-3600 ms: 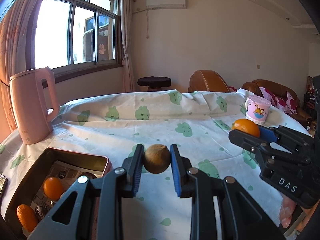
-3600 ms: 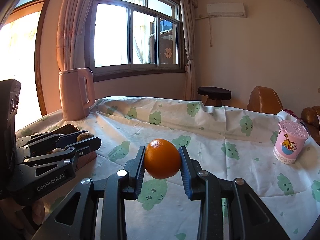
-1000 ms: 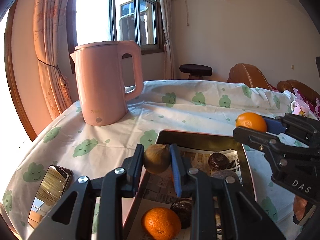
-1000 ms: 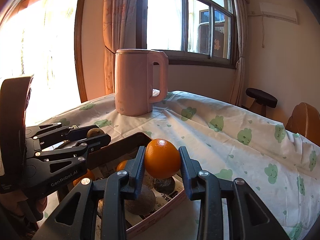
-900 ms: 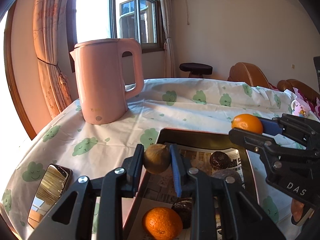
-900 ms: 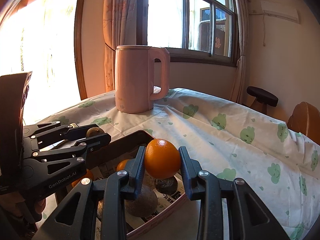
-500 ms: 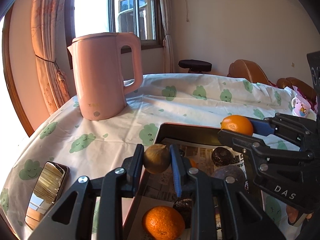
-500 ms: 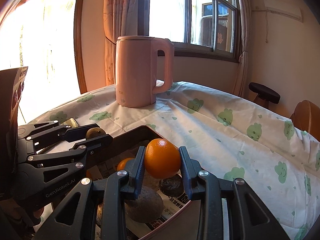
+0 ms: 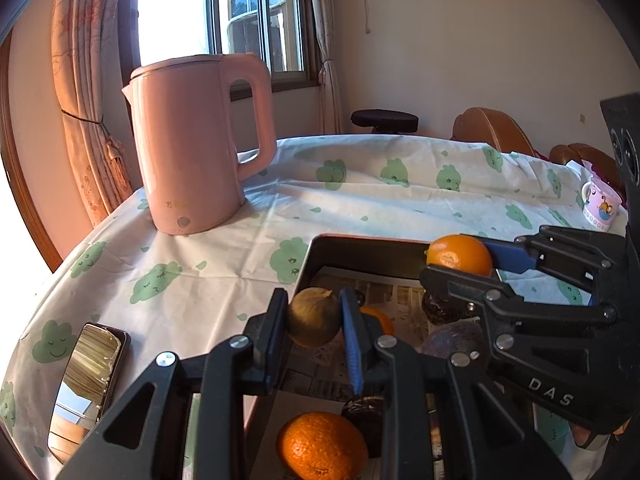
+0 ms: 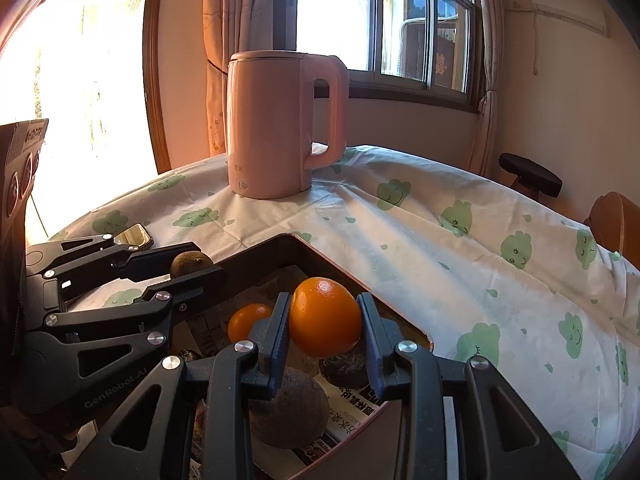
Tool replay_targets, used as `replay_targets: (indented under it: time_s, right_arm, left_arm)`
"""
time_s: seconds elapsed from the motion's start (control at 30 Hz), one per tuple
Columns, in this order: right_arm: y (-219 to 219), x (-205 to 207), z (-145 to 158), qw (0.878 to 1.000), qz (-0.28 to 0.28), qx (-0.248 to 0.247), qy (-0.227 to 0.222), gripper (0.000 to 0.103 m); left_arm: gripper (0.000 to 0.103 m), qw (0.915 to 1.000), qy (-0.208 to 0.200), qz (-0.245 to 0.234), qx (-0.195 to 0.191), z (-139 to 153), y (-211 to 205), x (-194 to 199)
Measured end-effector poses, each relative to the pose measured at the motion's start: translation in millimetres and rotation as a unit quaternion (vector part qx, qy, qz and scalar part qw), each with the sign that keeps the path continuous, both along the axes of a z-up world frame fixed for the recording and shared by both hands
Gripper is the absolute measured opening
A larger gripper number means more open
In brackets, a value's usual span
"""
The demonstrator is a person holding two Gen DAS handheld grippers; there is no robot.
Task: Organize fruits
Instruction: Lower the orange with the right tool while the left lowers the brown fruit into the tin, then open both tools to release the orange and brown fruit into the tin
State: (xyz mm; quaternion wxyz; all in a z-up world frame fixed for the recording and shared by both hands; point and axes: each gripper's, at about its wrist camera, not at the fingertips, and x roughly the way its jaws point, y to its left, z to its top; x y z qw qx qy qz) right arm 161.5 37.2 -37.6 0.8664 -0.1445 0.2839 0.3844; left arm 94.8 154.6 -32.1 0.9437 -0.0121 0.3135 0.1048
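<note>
Left wrist view: the left gripper (image 9: 314,322) is clamped on a brown round fruit (image 9: 313,322), which sits squarely between the two pads near their tips, touching both, and is held above the near left edge of the tray (image 9: 362,245). The tray is lined with newspaper (image 9: 394,294) and holds an orange (image 9: 322,446) at the bottom of the frame, a second orange (image 9: 378,317) partly hidden behind the right pad, and several dark fruits (image 9: 454,342). The right gripper (image 9: 460,258) enters from the right, closed on a larger orange (image 9: 459,255) over the tray's far right part. A pink kettle (image 9: 192,144) stands upright on the cloud-print tablecloth (image 9: 360,200) beyond the tray; a phone (image 9: 86,376) lies flat to the left; a pink cup (image 9: 601,206) stands far right.

Right wrist view: the right gripper (image 10: 325,318) grips the larger orange (image 10: 325,316) between both pads, the fruit bulging above them, suspended over the tray (image 10: 336,268) interior. Directly below lie dark fruits (image 10: 288,408) and a smaller orange (image 10: 249,320) on the newspaper (image 10: 360,400). The left gripper (image 10: 192,266) is at left, closed on the brown round fruit (image 10: 189,263) above the tray's left rim. The pink kettle (image 10: 280,124) stands behind on the tablecloth (image 10: 460,248).
</note>
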Motion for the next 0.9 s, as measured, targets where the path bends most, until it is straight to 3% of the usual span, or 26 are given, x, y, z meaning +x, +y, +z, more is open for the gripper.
replay_targets:
  time_s: [0.73, 0.8, 0.9]
  right_arm:
    - [8.0, -1.0, -13.1, 0.999, 0.017, -0.017, 0.025, 0.035]
    - [7.8, -0.8, -13.8, 0.999, 0.019, -0.016, 0.029, 0.035]
    - [7.3, -1.1, -14.3, 0.999, 0.019, -0.019, 0.029, 0.041]
  left_arm:
    - [0.029, 0.9999, 0.012, 0.001, -0.001, -3.6, 3.8, 0.1]
    - [0.038, 0.9999, 0.012, 0.000, -0.002, -3.7, 3.5, -0.6]
    - [0.044, 0.9999, 0.009, 0.006, 0.000, -3.3, 4.3, -2.6]
